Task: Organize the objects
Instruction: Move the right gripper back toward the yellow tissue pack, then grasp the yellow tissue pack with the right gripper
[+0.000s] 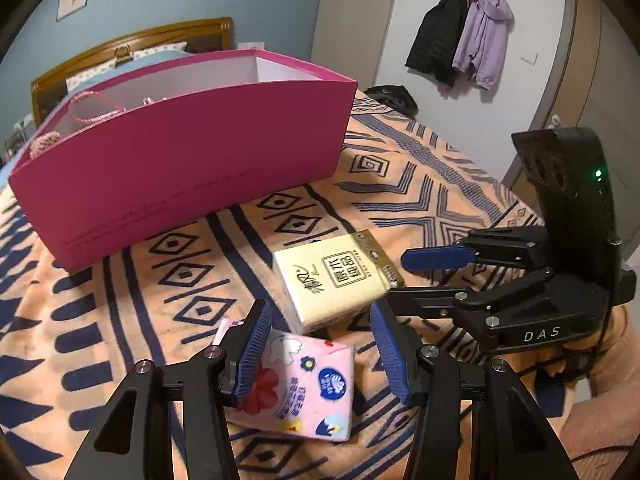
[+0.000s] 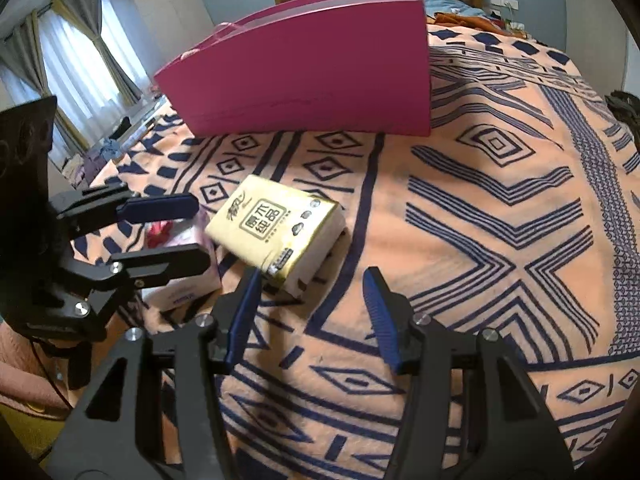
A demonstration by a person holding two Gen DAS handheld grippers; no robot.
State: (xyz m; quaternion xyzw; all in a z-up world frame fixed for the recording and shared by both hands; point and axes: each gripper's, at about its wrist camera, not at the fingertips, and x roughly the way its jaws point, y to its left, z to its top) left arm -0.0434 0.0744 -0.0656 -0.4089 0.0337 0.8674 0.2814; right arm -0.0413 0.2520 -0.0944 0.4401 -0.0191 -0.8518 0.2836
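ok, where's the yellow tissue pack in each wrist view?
Left wrist: yellow pack centre, just beyond the left gripper, behind the pink pack.
Right wrist: yellow pack left of centre, ahead of the right gripper.
Shared landmark: magenta bag standing behind it.

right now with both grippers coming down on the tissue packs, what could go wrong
The pink tissue pack lies tilted between the left gripper's open fingers, so a grip could catch a corner and slip. The yellow tissue pack sits off to the left of the right gripper, so closing now may miss it. The packs lie close together; the grippers could bump each other.
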